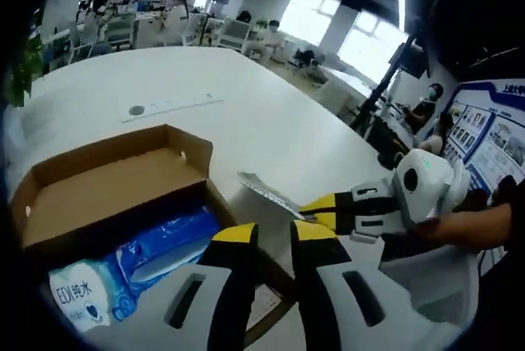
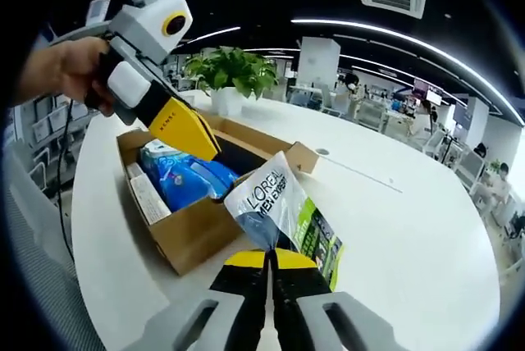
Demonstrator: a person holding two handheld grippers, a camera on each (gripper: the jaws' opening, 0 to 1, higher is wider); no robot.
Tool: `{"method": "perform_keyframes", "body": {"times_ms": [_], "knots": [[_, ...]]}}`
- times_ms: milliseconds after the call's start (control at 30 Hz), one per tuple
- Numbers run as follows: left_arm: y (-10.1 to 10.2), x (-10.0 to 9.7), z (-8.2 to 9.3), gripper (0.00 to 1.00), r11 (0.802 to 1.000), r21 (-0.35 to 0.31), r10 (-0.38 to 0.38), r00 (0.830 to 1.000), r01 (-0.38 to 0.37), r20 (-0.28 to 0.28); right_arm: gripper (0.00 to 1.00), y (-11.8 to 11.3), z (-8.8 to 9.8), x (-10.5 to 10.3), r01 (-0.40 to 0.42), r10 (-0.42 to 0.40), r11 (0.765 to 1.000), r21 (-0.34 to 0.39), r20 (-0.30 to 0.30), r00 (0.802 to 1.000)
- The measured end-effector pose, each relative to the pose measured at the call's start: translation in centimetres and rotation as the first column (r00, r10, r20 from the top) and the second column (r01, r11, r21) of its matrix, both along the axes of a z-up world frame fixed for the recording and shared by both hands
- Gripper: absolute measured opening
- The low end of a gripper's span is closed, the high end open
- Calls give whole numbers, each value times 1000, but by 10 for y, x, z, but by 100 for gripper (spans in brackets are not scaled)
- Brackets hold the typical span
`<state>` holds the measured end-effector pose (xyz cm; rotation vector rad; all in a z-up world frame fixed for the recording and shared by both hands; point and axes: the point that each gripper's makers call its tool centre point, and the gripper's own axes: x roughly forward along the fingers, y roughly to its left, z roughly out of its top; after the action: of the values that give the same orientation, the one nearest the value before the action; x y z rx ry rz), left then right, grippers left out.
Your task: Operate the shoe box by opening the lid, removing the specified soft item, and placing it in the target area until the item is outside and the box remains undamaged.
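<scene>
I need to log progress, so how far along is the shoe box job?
Done: the cardboard box is open. In hand: the right gripper is shut on a silver pouch, lifted beside the box. The left gripper is at the box. Left: set the pouch on the white table. A blue wipes pack remains inside.

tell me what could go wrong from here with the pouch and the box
1. The right gripper pinches only the bottom edge of the silver and green L'Oreal pouch, so it might slip out.
2. The left gripper reaches into the open brown cardboard box over the blue wipes pack; it could snag the wall or flap.
</scene>
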<state>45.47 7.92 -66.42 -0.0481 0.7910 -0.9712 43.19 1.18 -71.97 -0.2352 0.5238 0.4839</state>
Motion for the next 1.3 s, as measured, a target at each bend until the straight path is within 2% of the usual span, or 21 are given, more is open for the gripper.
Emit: {"method": "perform_keyframes", "body": {"times_ms": [367,700,933,1300], "knots": [[21,0,4,21,1000,1,19,999,-19,29,0,-1,-15,3,5,-6,1000,-16,-37,999],[53,7,8,26,998,-1,68,996,-68,57,0,1,-30,13,-1,-2,999,-42,-68,998],[78,8,9,27,995,8,100,993,-101,67,0,-3,-42,17,30,-36,998,-52,-106,994],[107,16,13,29,989,1,147,985,-147,92,0,-8,-55,18,117,-119,993,-21,-165,979]]}}
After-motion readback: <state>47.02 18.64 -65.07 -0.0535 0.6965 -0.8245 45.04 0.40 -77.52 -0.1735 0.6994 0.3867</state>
